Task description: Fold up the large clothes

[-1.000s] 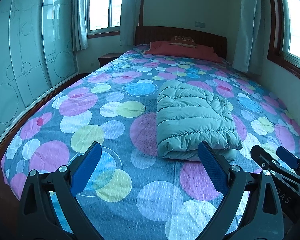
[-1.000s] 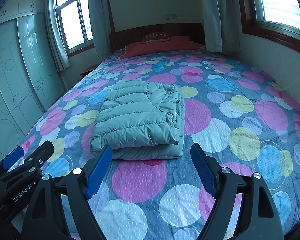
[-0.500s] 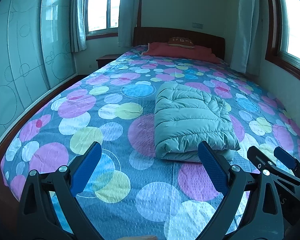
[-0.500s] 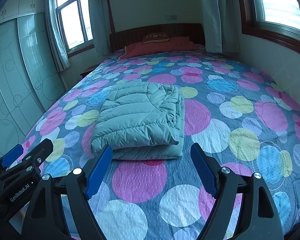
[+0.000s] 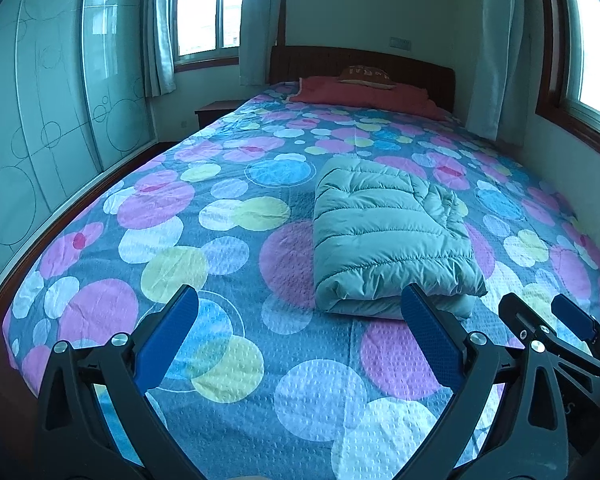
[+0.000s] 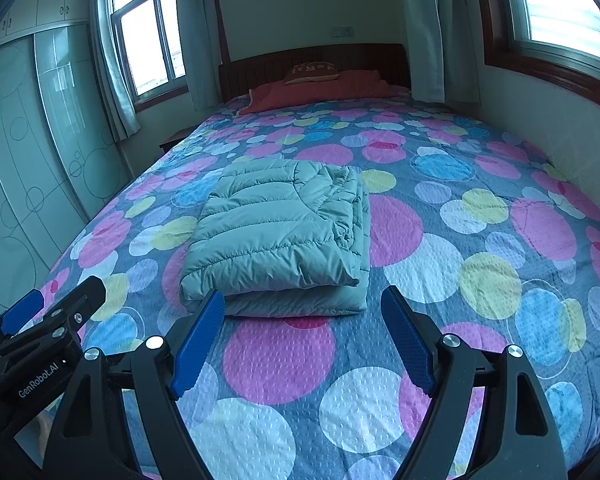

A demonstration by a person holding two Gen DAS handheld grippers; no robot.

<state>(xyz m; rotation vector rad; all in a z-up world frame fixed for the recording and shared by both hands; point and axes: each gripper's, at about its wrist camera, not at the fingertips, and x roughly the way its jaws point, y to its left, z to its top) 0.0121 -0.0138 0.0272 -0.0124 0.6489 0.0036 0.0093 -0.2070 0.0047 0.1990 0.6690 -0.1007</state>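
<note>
A pale green puffer jacket [image 5: 384, 236] lies folded into a thick rectangle on the bed's spotted cover [image 5: 220, 248]; the right wrist view shows the jacket [image 6: 280, 236] just beyond my fingertips. My left gripper [image 5: 300, 304] hovers open above the cover near the foot of the bed, to the left of the jacket, with nothing between its blue pads. My right gripper [image 6: 302, 300] also stands open, in front of the jacket's near edge and apart from it. Each gripper shows in the other's view: the right gripper [image 5: 540, 324] at the side, the left gripper [image 6: 52, 312] low on the left.
A red pillow and blanket [image 5: 364, 92] lie at the wooden headboard. Sliding glass wardrobe doors [image 5: 40, 128] line the left side. A wall [image 6: 560, 120] with a window runs along the bed's right edge. A small bedside table [image 5: 216, 112] stands by the far left corner.
The left wrist view has shifted a little, so the jacket sits slightly lower and left in it. Both grippers stay open and the jacket has not moved.
</note>
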